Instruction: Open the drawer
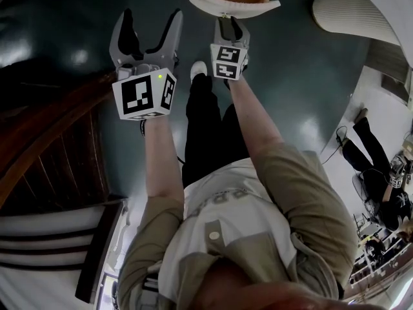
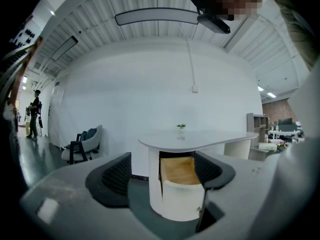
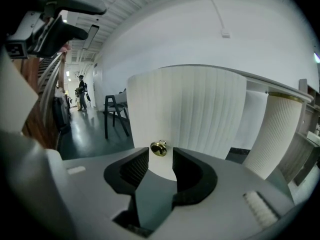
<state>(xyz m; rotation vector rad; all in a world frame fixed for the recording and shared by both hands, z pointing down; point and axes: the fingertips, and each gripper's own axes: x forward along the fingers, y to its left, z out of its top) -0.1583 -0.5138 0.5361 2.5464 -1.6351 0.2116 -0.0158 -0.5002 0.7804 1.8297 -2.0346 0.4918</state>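
The drawer stands pulled out of the round white pedestal, its ribbed white front curved and its inside bare wood. In the left gripper view the drawer juts toward me under the white tabletop. My left gripper hangs open left of the drawer with nothing between its fingers, and the left gripper frames it from a distance. My right gripper sits at the drawer front. The small brass knob lies just past the tips of the right gripper; the jaws stand apart and the pads do not press on it.
A second ribbed white pillar stands to the right of the drawer. Dark wooden stairs run along the left. A chair and a standing person are far off at the left; other people sit at the right.
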